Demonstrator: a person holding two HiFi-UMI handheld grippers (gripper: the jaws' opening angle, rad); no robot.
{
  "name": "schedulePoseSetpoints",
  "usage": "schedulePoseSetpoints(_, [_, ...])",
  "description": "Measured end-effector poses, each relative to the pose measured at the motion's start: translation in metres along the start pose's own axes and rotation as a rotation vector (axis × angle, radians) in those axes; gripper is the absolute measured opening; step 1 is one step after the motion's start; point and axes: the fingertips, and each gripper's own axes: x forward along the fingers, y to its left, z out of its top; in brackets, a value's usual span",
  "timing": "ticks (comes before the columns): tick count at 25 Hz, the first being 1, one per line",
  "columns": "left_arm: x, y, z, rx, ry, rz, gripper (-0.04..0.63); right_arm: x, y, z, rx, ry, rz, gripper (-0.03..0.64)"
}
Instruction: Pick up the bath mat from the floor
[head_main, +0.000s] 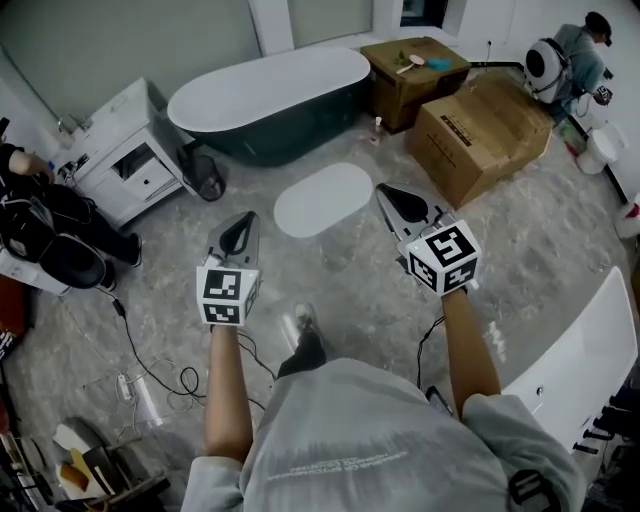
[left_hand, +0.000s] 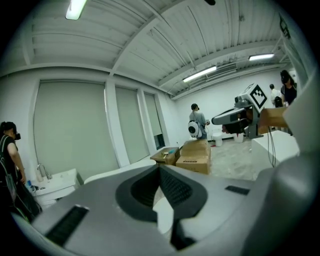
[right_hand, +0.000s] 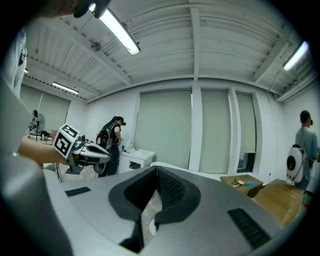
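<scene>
White oval bath mat (head_main: 323, 199): flat on the grey marbled floor (head_main: 330, 280), just in front of the bathtub (head_main: 268, 100). Far edge near the tub's dark side but apart from it, with bare floor all round the rim.

Right of the bathtub, a brown cabinet (head_main: 412, 75), then a big cardboard box (head_main: 480, 135) whose near corner sits close to the mat's right end (the tightest spot around it). Left of the bathtub, a white vanity (head_main: 125, 155) with a person (head_main: 45, 215) beside it. Farther out from the bathtub on the near left, loose cables (head_main: 150, 370) trailing across the floor. On the near right, a long white panel (head_main: 585, 350).

Then the left gripper (head_main: 245, 222): held out on a bare, nearly straight forearm, on the side of the mat away from the bathtub. Nose aimed toward the mat's left end, clear of the floor and not touching the mat. Jaws pressed together, nothing between them.

Likewise the right gripper (head_main: 388, 193): forearm extended, marker cube uppermost, nose just beside the mat's right end without touching it. Jaws closed tip to tip, empty.
</scene>
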Motion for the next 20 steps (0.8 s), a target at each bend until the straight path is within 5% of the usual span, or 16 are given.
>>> schedulePoseSetpoints(12, [0.114,0.15,-0.003,-0.002,-0.03,-0.019,0.017,0.174,-0.033,0.039,0.026,-0.026,0.022,0.014])
schedulePoseSetpoints(20, [0.161,0.224,-0.026,-0.017,0.023,-0.035,0.017,0.266,-0.032,0.042,0.066,-0.015,0.049,0.014])
